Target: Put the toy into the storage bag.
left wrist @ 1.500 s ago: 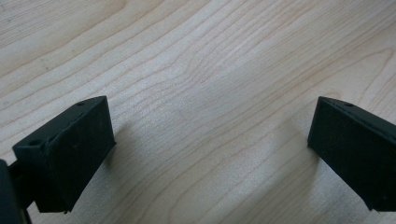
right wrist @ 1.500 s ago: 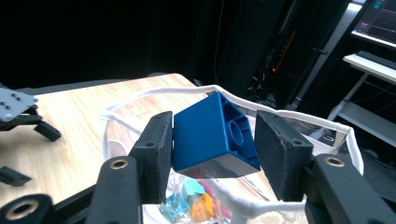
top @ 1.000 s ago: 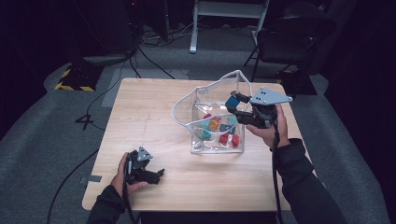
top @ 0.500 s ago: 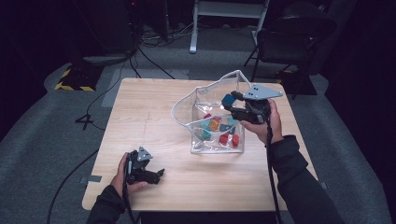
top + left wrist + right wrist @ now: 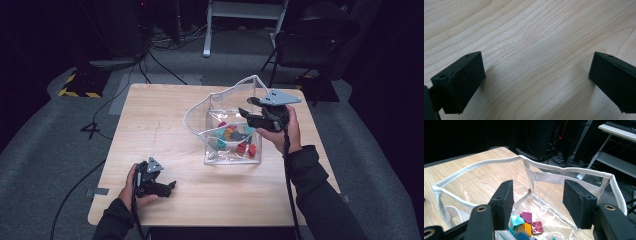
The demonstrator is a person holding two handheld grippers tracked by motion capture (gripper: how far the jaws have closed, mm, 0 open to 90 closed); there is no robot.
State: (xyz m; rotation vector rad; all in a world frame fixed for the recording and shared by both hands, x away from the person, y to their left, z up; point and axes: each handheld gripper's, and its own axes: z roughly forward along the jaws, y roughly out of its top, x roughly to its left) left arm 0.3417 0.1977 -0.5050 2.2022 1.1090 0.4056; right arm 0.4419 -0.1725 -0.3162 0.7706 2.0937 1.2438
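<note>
A clear plastic bag point(image 5: 227, 155) with a white rim point(image 5: 474, 166) stands open on the right half of the wooden table point(image 5: 150, 115). Several coloured bricks point(image 5: 235, 137) lie at its bottom, and the right gripper view shows the bricks point(image 5: 526, 222) below the jaws. My right gripper point(image 5: 246, 114) hovers over the bag's right side, pointing left. In its own view the right gripper point(image 5: 537, 195) is open; its jaws have just been opening, with nothing between them. My left gripper point(image 5: 167, 187) rests near the table's front left, and the left gripper point(image 5: 536, 72) stands open over bare wood.
A dark chair point(image 5: 310, 45) and a white frame point(image 5: 240, 10) stand beyond the table's far edge. Cables point(image 5: 100, 120) trail over the grey floor at the left, near a yellow-and-black striped mat point(image 5: 77, 85).
My right gripper has shifted slightly up and left over the bag's right side. The left gripper has stayed in place.
</note>
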